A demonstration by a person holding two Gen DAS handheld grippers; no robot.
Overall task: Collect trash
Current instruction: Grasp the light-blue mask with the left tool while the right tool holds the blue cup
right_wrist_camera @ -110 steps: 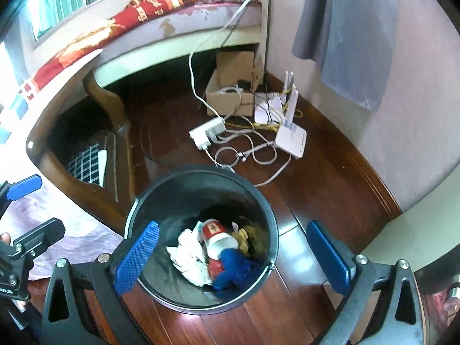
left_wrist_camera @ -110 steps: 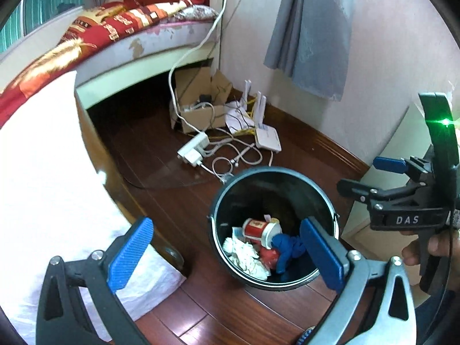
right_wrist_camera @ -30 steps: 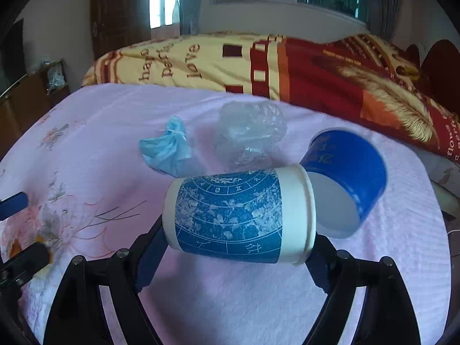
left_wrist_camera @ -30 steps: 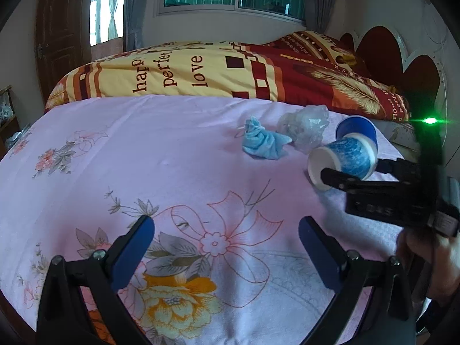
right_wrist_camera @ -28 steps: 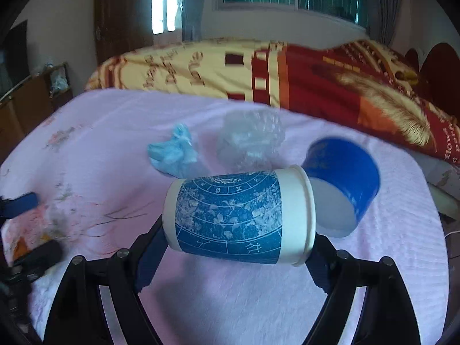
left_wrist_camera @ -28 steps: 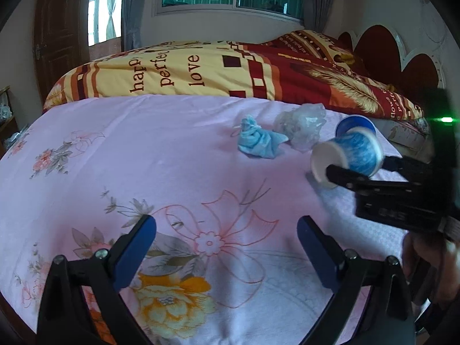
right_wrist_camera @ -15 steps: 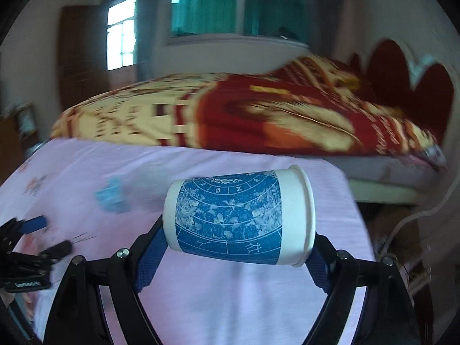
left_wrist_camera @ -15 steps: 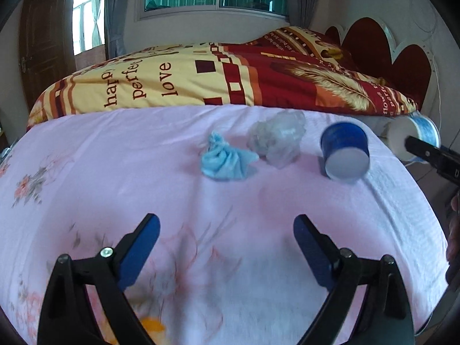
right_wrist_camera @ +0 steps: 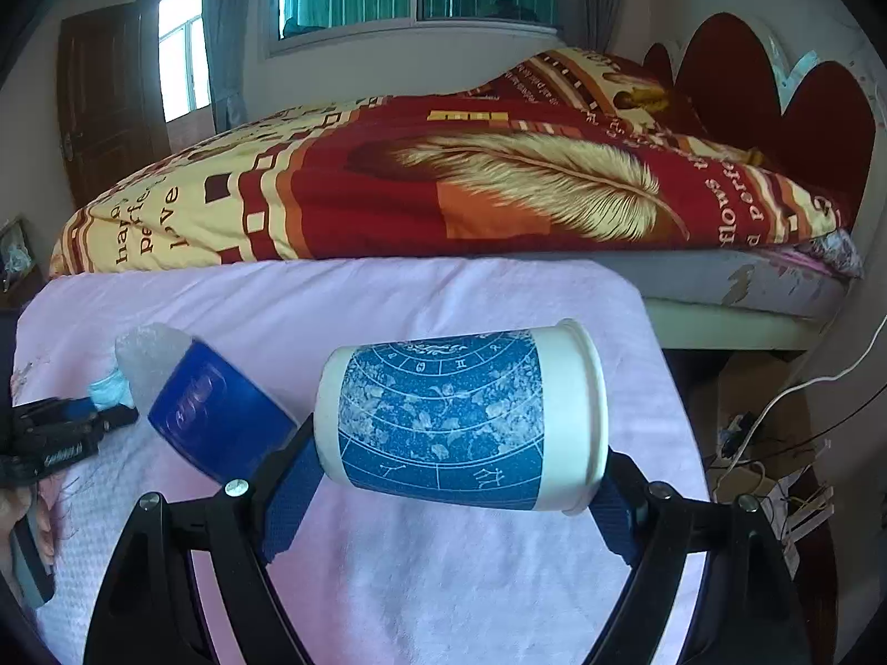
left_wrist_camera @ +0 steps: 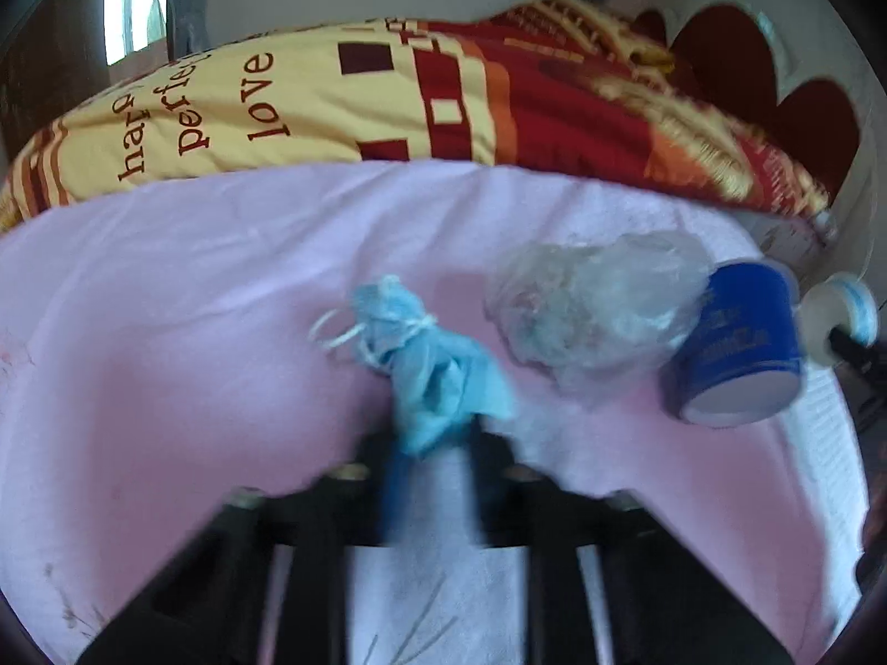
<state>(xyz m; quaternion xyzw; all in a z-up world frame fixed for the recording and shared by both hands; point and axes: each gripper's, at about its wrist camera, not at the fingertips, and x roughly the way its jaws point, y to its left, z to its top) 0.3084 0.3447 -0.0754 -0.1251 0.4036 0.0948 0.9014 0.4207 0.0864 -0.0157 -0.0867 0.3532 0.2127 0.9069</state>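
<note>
Closing just now, left gripper (left_wrist_camera: pixel 429 476) pinches blue wad (left_wrist_camera: pixel 438 382), frame centre; right gripper (right_wrist_camera: pixel 460 490) holds patterned cup (right_wrist_camera: pixel 460 426); both ready for binning.

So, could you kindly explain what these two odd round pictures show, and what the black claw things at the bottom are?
There is no robot here: a person holds a hand-operated claw in each hand, and each claw carries a wide-angle camera looking along its fingers. In the left view, the left claw has just been closing and now pinches a crumpled light blue mask lying on the pink bedsheet. Beside it lie a clear plastic wad and a dark blue cup on its side. In the right view, the right claw grips a blue-patterned paper cup sideways above the sheet. The job is collecting this trash.
</note>
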